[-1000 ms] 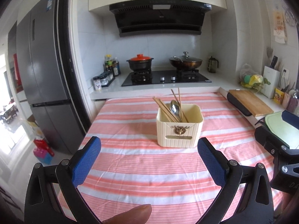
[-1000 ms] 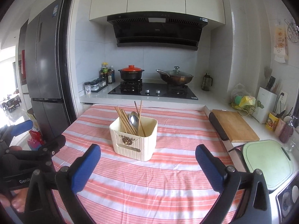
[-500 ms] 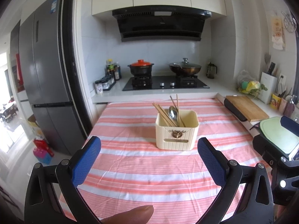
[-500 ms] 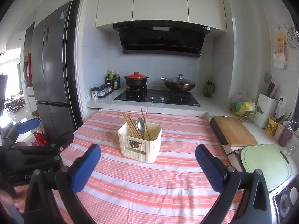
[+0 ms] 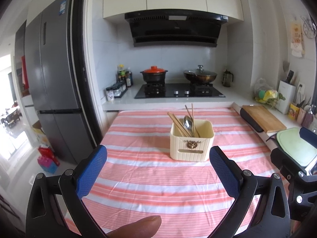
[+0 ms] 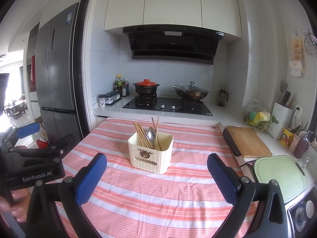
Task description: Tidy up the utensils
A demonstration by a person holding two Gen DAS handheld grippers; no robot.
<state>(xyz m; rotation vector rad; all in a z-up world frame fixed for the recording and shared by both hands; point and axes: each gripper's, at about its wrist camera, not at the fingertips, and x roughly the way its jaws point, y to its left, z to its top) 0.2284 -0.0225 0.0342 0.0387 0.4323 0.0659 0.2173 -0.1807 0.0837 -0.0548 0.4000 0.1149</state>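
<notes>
A cream utensil holder [image 5: 191, 148] stands on the pink striped tablecloth [image 5: 158, 178]; it also shows in the right wrist view [image 6: 150, 154]. Several wooden chopsticks [image 5: 179, 124] and a metal spoon [image 5: 187, 123] stand inside it. My left gripper [image 5: 158, 158] is open and empty, held back from the holder. My right gripper [image 6: 156, 164] is open and empty, also short of the holder. The left gripper's body shows at the left of the right wrist view [image 6: 33, 158]; the right gripper's body shows at the right of the left wrist view [image 5: 293, 166].
A wooden cutting board [image 6: 247, 140] and a green board [image 6: 279, 174] lie to the right. A stove with a red-lidded pot [image 6: 146, 86] and a wok [image 6: 190, 93] is behind the table. A fridge [image 6: 57, 79] stands at the left.
Both grippers have pulled back and risen, so the holder looks smaller and farther. Both stay open and empty.
</notes>
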